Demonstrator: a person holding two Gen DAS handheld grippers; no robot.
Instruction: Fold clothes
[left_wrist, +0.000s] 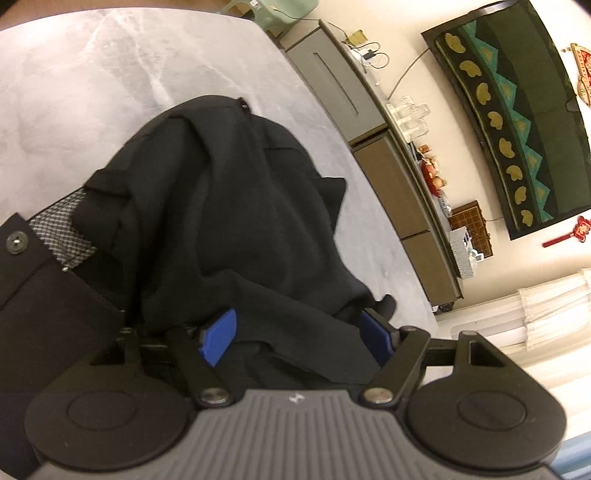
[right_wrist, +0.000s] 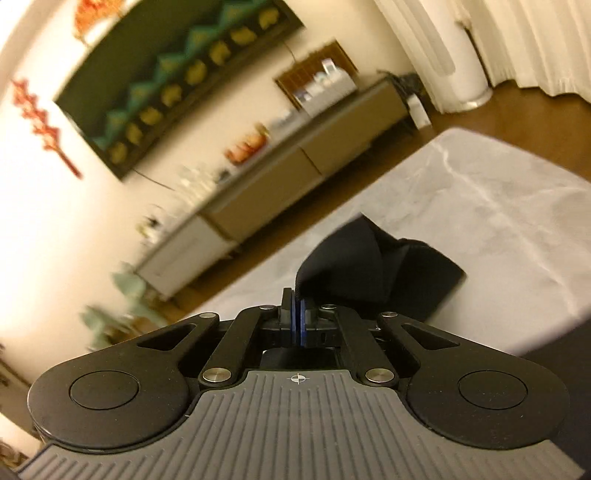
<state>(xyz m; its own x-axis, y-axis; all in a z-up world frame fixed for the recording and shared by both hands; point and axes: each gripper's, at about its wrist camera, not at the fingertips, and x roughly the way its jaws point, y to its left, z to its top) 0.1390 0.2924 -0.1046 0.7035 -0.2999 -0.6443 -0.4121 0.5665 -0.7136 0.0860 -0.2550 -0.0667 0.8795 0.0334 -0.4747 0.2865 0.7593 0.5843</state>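
Dark trousers (left_wrist: 229, 206), heaped on grey marbled table (left_wrist: 92, 92), one part lifted.

Item: black woven garment, waistband button and checked pocket lining showing toward the table's near left edge. Soft, limp, light; likely to sag and slide unless held at hem or waistband. Left gripper (left_wrist: 295, 328): blue pads spread wide, cloth draped between them, not clamped. Right gripper (right_wrist: 298, 314): pads pressed together on a fold of the trousers, raised near the table's far edge.

No words or numbers can be read anywhere. The red wall ornaments (left_wrist: 580, 74) beside the dark hanging (left_wrist: 517, 122) carry marks too small and blurred to read.
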